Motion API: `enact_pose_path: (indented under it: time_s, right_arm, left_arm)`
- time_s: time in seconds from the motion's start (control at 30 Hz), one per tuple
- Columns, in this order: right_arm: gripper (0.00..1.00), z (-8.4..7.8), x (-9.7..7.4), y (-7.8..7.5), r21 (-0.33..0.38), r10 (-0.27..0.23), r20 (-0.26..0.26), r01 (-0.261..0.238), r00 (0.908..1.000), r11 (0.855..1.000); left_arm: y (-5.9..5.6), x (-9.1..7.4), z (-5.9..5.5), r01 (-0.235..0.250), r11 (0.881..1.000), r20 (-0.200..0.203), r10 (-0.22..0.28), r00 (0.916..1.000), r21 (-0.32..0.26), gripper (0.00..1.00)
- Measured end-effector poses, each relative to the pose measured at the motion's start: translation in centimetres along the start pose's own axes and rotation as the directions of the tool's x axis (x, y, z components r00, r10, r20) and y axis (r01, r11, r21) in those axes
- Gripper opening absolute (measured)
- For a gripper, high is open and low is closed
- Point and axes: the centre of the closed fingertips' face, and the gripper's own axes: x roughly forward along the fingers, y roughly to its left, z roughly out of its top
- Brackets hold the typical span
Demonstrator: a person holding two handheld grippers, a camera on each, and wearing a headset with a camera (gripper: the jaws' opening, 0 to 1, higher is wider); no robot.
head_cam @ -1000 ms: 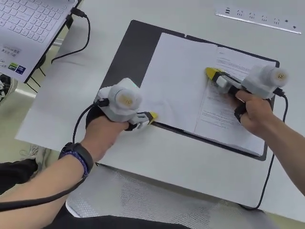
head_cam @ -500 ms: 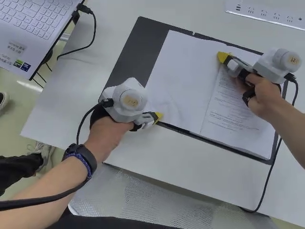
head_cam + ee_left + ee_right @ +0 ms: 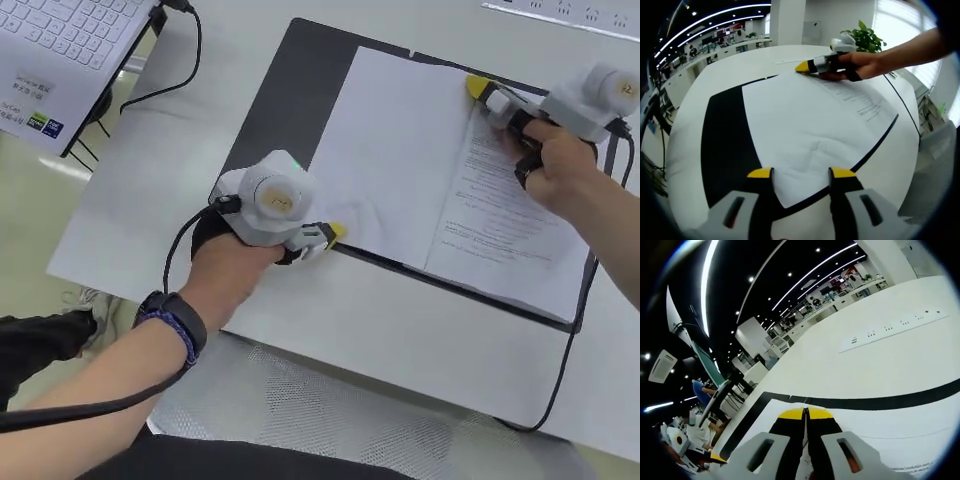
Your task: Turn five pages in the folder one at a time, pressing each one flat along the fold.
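Left gripper (image 3: 330,235), jaws apart, straddles the folder's (image 3: 270,110) near edge; right gripper (image 3: 475,87), jaws together, rests near its far edge.

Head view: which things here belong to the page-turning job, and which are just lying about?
Job: folder, blank page, printed page, left gripper, right gripper.
Lying about: laptop, power strip.

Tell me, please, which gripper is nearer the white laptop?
Left. The left gripper sits at the black folder's near edge, toward the white laptop; the right gripper, across the pages.
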Motion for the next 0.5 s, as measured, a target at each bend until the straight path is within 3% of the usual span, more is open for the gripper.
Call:
enact_pose_path:
  time_s: [0.27, 0.5]
  right_arm:
    - [0.0, -0.2, -0.3, 0.4, -0.011, -0.003, -0.002, 0.003, 1.0, 1.0]
    - [0.0, -1.0, -1.2, 1.3, -0.011, 0.023, -0.024, -0.023, 0.9995, 1.0]
  left_arm:
    - [0.0, 0.1, 0.0, 0.002, 1.0, -0.003, -0.002, 1.0, 0.004, 0.43]
    - [-0.1, 0.0, 0.0, 0.002, 1.0, -0.001, -0.002, 1.0, 0.007, 0.42]
